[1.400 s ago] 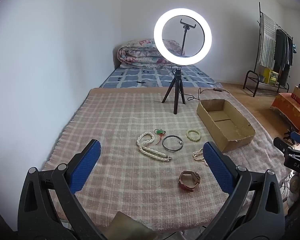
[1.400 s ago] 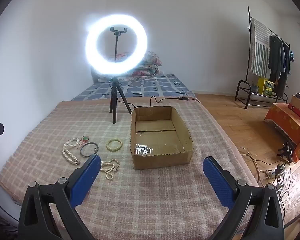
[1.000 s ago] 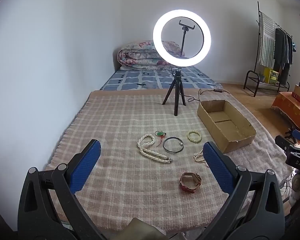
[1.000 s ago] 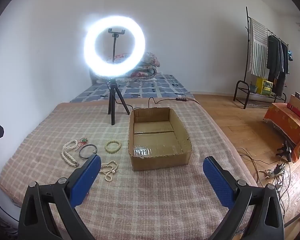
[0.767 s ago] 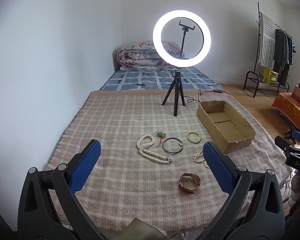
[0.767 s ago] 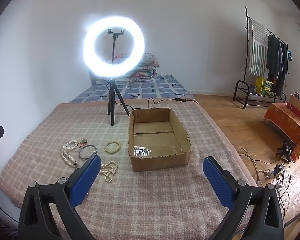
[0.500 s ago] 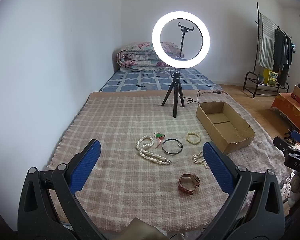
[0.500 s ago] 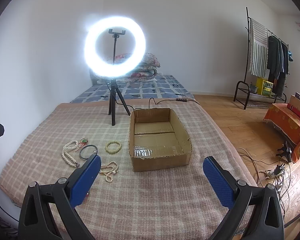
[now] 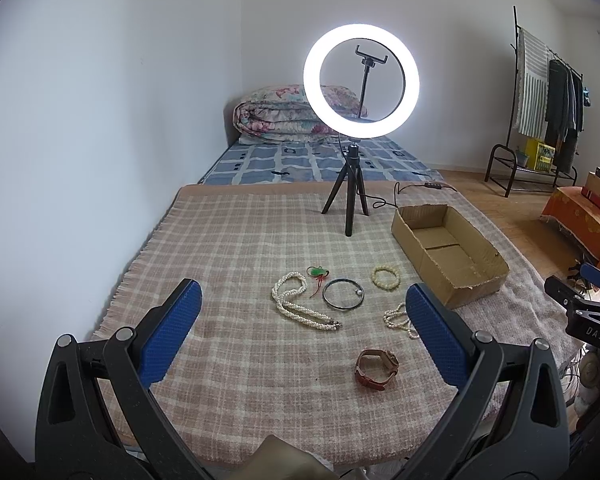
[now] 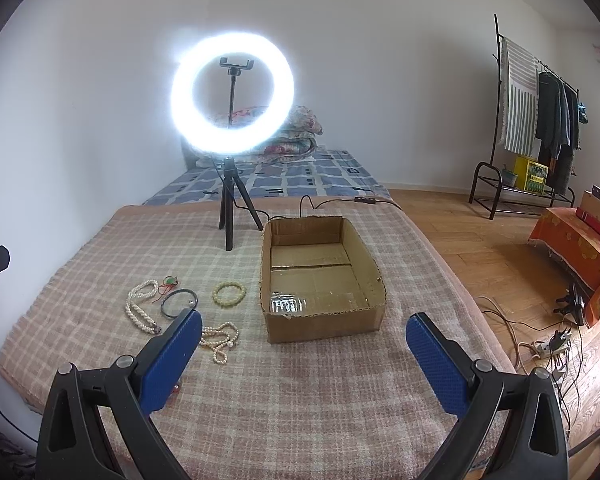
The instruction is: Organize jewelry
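Note:
Jewelry lies on a plaid blanket (image 9: 236,248): a long pearl necklace (image 9: 296,308), a green pendant on red cord (image 9: 318,271), a dark bangle (image 9: 343,294), a yellow bead bracelet (image 9: 385,277), a small pearl strand (image 9: 396,318) and a brown leather watch (image 9: 376,368). An empty cardboard box (image 9: 448,252) sits to their right, also in the right wrist view (image 10: 320,276). My left gripper (image 9: 300,332) is open and empty, held back above the jewelry. My right gripper (image 10: 300,356) is open and empty, in front of the box.
A lit ring light on a black tripod (image 9: 354,184) stands behind the jewelry, its cable running right. A bed with a folded quilt (image 9: 296,116) lies beyond. A clothes rack (image 10: 540,120) and floor cables (image 10: 548,340) are at the right.
Both grippers have drifted back slightly, so the jewelry and box look a little farther away. Nothing on the blanket has moved.

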The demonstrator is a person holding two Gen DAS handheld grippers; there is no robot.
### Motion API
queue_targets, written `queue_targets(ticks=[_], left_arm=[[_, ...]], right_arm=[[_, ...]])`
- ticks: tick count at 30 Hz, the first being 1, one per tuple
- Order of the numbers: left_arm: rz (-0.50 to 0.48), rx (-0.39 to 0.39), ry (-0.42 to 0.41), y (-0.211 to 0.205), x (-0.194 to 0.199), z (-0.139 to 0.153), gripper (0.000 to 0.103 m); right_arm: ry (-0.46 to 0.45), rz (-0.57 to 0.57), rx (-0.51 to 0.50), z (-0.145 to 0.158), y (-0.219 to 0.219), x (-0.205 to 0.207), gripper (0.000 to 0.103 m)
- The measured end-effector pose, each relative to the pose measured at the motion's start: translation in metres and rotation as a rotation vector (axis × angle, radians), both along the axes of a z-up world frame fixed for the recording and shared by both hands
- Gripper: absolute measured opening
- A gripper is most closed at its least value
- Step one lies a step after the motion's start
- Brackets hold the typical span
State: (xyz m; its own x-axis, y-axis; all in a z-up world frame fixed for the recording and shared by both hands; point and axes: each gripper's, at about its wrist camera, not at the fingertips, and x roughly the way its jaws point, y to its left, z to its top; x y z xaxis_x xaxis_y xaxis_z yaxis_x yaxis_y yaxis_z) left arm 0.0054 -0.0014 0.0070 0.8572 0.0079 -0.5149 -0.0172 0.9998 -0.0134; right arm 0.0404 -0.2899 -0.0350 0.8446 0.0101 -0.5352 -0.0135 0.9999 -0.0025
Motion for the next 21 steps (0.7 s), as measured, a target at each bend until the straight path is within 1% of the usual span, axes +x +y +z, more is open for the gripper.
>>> queue_targets(ticks=[15,16,21], left_arm=[[-0.004,0.003,0.001,-0.0043,0.0022,0.0053,0.103],[-0.003,0.003,-0.002,-0.0022,-0.0016,0.0013,0.103],[-0.004,0.002,-0.003,-0.0036,-0.001,0.0026,0.103]], right_arm=[[0.004,0.004,0.001,0.0002,0.0012,0.0008,0.103],[0.005,0.005,0.002,0.0003,0.0013,0.0008,0.103],[0.006,0.006,0.004,0.0006,0.0007,0.0007,0.103]])
